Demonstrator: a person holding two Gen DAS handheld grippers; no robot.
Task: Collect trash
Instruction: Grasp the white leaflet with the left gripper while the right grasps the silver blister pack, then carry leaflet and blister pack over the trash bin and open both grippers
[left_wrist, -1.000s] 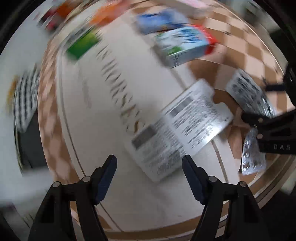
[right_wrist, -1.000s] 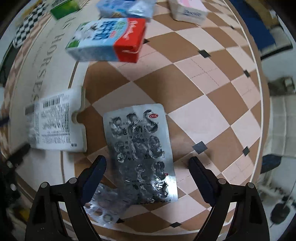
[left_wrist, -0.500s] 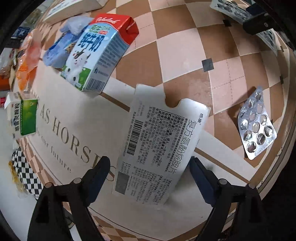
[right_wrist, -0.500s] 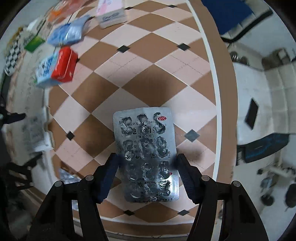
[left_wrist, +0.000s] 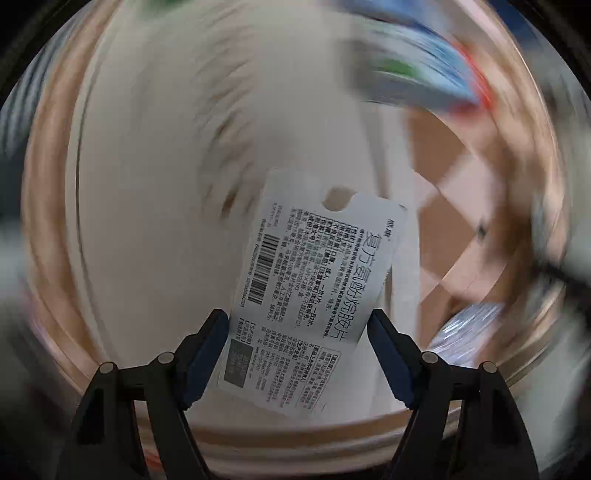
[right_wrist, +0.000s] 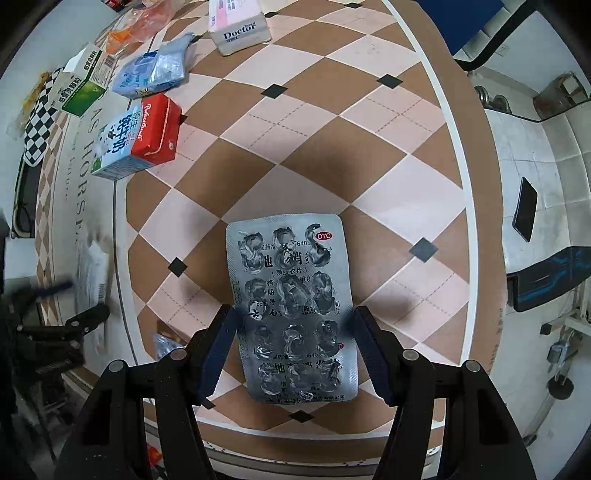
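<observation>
Right wrist view: the right gripper (right_wrist: 293, 345) clamps an emptied blister sheet (right_wrist: 291, 314) by its edges above the checkered table (right_wrist: 314, 155), while the left gripper (left_wrist: 297, 343), having just closed, pinches a printed card (left_wrist: 314, 295), both apparently lifted for disposal.

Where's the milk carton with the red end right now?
In the right wrist view the milk carton lies on its side at upper left, on the checkered tablecloth, just below the blue plastic pouch and the green medicine box.
</observation>
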